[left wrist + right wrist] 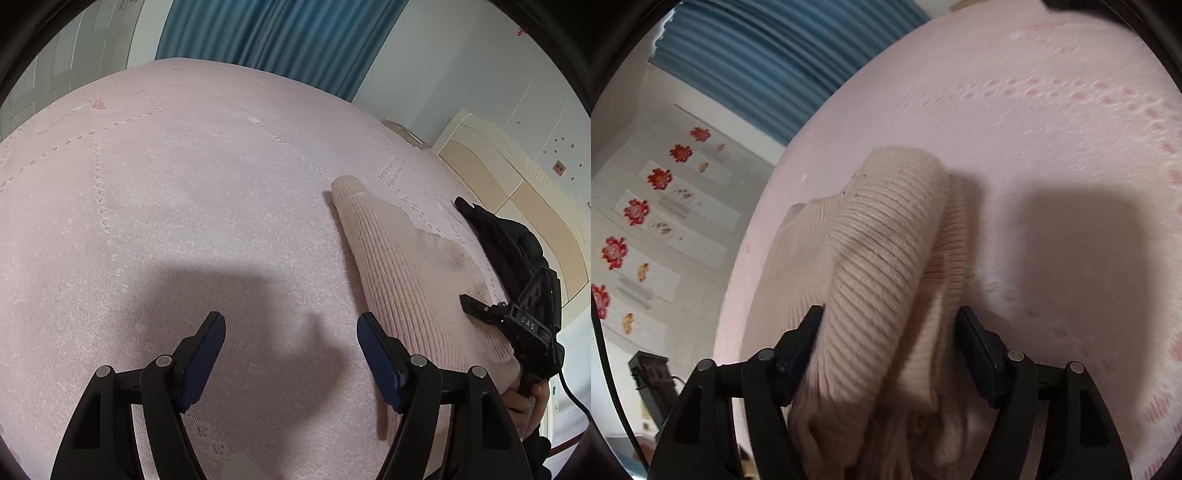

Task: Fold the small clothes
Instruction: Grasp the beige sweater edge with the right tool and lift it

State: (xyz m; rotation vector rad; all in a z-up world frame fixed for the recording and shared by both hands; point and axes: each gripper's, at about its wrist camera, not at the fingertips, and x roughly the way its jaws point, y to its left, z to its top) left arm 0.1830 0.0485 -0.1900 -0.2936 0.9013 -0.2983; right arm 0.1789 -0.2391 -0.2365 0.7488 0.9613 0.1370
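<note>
Two tools work over a bed (184, 166) covered in a pale pink patterned spread. The left tool (291, 328) has its fingers spread wide apart with nothing between them, only bare spread and its own shadow beneath. A ribbed pink knit garment (406, 269) lies on the bed to the right of that tool, its near edge just beside the tool's right finger. In the right wrist view the same garment (882, 258) is rolled or folded into a thick bundle that runs away from the camera. The right tool (890, 325) has its fingers apart on either side of the bundle; the left finger touches the knit, the right stands just off it. A blue curtain (280, 33) hangs behind the bed.
</note>
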